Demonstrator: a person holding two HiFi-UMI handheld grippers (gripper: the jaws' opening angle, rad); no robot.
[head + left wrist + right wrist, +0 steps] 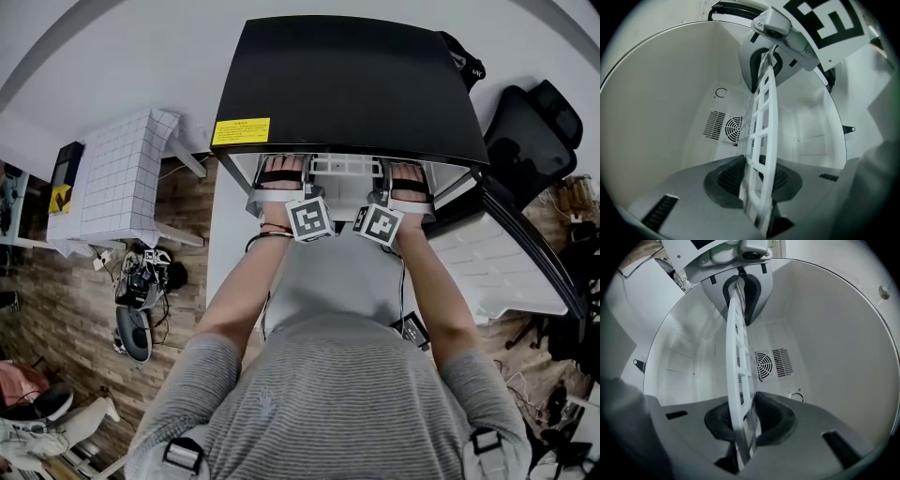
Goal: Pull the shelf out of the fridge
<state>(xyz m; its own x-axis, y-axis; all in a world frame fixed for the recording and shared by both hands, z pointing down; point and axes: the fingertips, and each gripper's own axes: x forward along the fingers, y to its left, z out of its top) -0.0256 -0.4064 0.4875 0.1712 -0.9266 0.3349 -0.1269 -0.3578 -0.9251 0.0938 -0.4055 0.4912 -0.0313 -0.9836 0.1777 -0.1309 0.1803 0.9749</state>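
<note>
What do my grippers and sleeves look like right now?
The left gripper and right gripper: grey bodies, dark ribbed pads, each bearing a white cube with black square markers. A black strap crosses each hand. Short grey striped sleeves; bands on the left wrist.

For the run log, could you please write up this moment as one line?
left tongs: shut on shelf | right tongs: shut on shelf | shelf: white grid, inside fridge

Shelf [772,140] white matt plastic grid; fridge [347,84] top glossy black; floor [187,208] wood planks.
</note>
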